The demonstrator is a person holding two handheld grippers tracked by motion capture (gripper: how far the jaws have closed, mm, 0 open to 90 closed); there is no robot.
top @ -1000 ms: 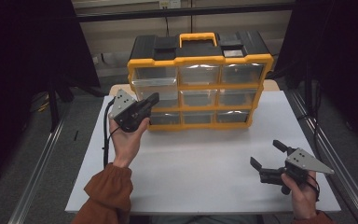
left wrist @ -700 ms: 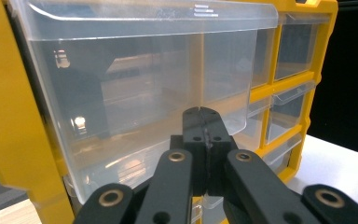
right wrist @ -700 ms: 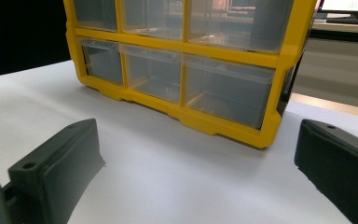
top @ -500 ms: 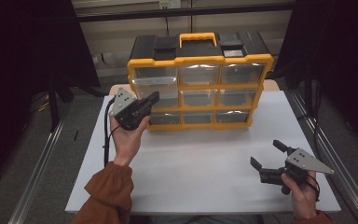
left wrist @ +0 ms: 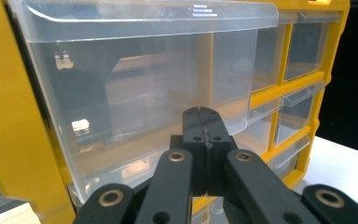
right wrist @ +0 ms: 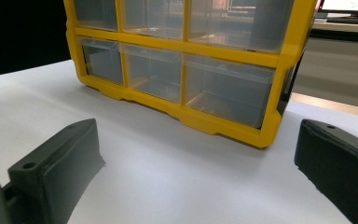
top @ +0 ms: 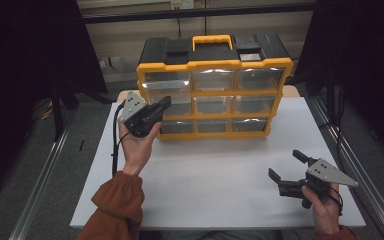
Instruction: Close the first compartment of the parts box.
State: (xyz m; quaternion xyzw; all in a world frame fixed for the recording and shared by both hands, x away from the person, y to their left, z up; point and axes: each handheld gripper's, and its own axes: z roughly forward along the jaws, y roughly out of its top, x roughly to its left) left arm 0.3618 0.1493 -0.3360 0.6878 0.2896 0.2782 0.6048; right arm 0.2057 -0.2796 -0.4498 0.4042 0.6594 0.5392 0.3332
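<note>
Left gripper (top: 164, 102) is held pinched tight at the organizer's (top: 215, 87) left drawers, right gripper (top: 288, 164) spread wide near its front.

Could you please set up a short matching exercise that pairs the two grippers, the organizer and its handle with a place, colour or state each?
Things:
1. left gripper
2. right gripper
3. drawer organizer
4. carry handle

Descriptions:
A. jaws wide open, low over the table's near right part
B. yellow arch on the black top
C. jaws pressed together, up at a clear drawer in the left column
D. yellow frame, three rows of three clear drawers

Pairs: 1-C, 2-A, 3-D, 4-B
</note>
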